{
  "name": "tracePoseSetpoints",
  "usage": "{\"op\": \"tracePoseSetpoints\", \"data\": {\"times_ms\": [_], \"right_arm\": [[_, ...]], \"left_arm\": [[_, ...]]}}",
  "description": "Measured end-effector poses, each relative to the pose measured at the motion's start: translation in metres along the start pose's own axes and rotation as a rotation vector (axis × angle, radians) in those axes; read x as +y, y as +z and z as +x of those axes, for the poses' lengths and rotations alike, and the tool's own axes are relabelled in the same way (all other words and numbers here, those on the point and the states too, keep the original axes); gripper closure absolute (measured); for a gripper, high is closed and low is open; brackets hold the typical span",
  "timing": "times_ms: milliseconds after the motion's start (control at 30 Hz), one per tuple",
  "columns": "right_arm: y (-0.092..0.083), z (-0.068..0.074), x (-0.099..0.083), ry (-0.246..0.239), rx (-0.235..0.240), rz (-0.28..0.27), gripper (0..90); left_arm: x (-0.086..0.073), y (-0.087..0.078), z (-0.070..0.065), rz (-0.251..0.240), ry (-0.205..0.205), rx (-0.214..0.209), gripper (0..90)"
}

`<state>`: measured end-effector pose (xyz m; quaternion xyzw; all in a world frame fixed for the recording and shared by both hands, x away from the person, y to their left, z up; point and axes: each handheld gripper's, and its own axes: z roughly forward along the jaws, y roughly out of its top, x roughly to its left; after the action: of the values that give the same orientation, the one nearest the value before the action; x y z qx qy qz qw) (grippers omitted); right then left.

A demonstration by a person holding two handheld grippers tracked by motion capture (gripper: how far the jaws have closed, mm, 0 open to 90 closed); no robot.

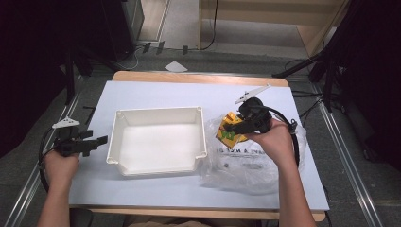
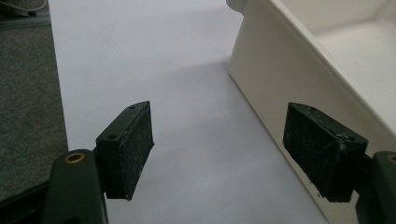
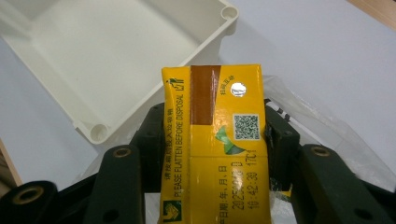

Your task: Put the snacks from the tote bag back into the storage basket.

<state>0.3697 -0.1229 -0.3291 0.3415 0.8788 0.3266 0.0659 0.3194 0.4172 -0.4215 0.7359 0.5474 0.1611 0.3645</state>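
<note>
A yellow drink carton (image 3: 215, 140) with green and brown print sits between the two black jaws of my right gripper (image 3: 215, 135), which is shut on it. In the high view the carton (image 1: 229, 131) hangs over a clear plastic bag (image 1: 241, 158) just right of the white tray (image 1: 156, 168). My left gripper (image 1: 97, 140) rests at the table's left edge, open, with nothing between its pads (image 2: 133, 144). The tray's outer wall (image 2: 275, 70) stands close to its right jaw.
The white tray looks bare inside (image 3: 112, 42). The clear bag lies crumpled on the white tabletop (image 1: 179, 94) at the right. Black stands and cables (image 1: 326, 71) flank the table on the floor.
</note>
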Motion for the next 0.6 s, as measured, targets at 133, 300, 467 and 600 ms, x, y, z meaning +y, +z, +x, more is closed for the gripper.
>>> {"op": "tracePoseSetpoints", "data": {"times_ms": [133,300,467,600], "right_arm": [[-0.005,0.005,0.003,-0.003,-0.004,0.021,54.1],[-0.011,0.007,0.004,0.0,-0.001,0.015,54.1],[-0.018,0.009,0.008,-0.009,-0.019,0.002,54.2],[-0.016,0.015,0.014,-0.013,-0.003,0.006,54.2]], "left_arm": [[0.001,0.0,0.0,-0.005,-0.007,-0.007,25.2],[0.002,-0.004,0.0,-0.018,-0.009,0.006,25.2],[0.004,0.001,0.002,-0.012,-0.022,-0.014,25.2],[0.005,0.001,0.001,-0.02,-0.023,-0.021,25.2]]}}
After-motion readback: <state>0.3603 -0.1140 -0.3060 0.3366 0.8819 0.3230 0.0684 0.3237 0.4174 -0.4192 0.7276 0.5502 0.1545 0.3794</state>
